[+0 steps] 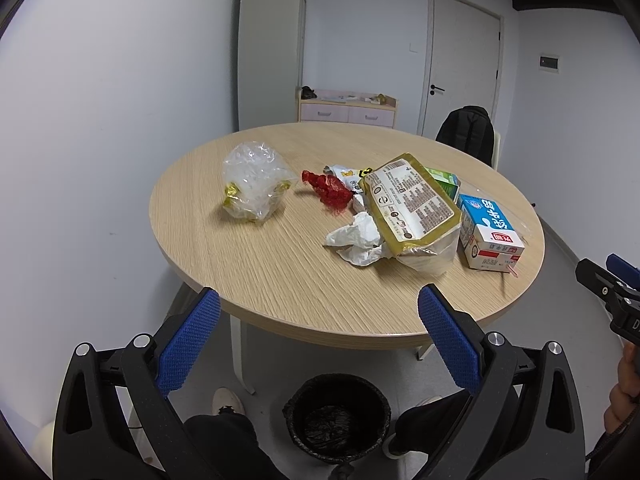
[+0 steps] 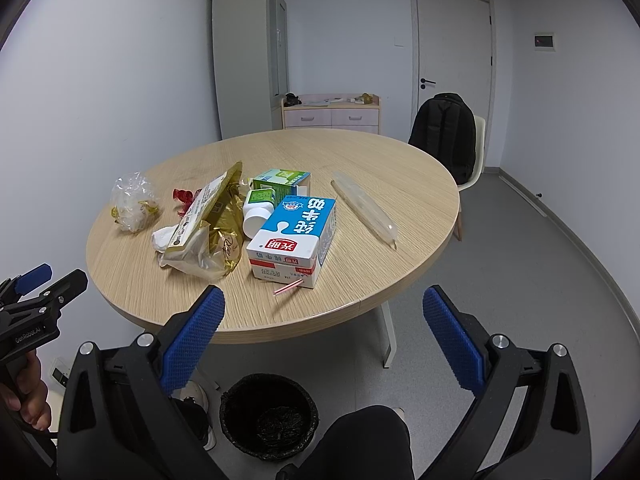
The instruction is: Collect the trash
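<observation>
The trash lies on the round table (image 2: 400, 184), ahead of both grippers. The milk carton (image 2: 294, 236) is closest, just in front of the right gripper (image 2: 324, 332), with its long side pointing away from it. The left gripper (image 1: 320, 340) is farther from it. Both grippers are wide open and hold nothing. The black bin (image 2: 269, 416) sits below, between them.

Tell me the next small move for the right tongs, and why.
Probably ease the right tongs forward onto the blue milk carton. They are open and empty, the carton lies nearest on the round table, and the black bin waits below.
</observation>
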